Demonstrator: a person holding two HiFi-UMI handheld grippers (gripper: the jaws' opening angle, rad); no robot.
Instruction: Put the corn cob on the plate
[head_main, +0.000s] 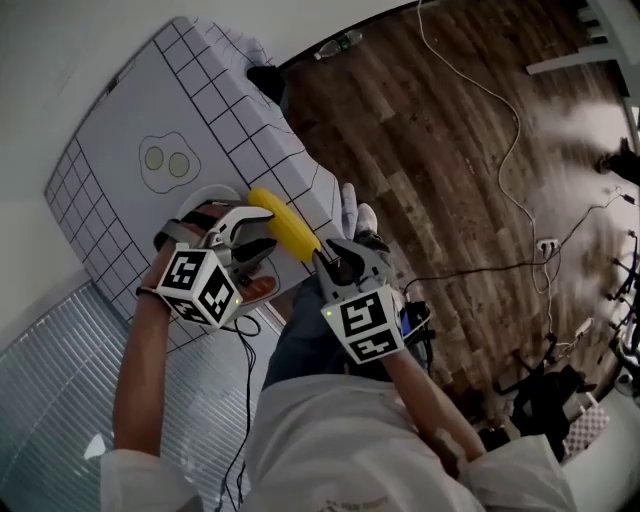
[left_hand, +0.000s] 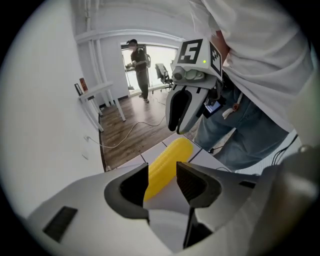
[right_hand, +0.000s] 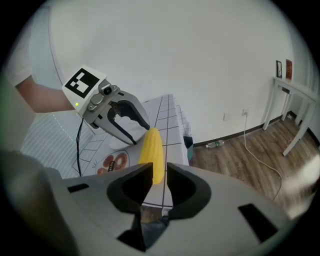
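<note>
The yellow corn cob (head_main: 285, 228) lies lengthwise near the front edge of the grid-patterned table (head_main: 120, 130), between my two grippers. My left gripper (head_main: 268, 232) is open at the cob's far end, its jaws spread wide with that end (left_hand: 167, 160) just past them. My right gripper (head_main: 325, 258) sits at the near end. In the right gripper view the cob (right_hand: 151, 147) reaches in between its slightly parted jaws, with a thin gap beside one pad. The white plate (head_main: 203, 197) lies left of the cob, partly hidden under my left gripper.
Printed pictures mark the cloth: fried eggs (head_main: 165, 160) and reddish food (right_hand: 112, 162). A black object (head_main: 265, 80) sits at the table's far edge. Beyond the table are wood floor with cables (head_main: 500, 150), a bottle (head_main: 340, 42), a white desk (left_hand: 102, 95) and a standing person (left_hand: 140, 65).
</note>
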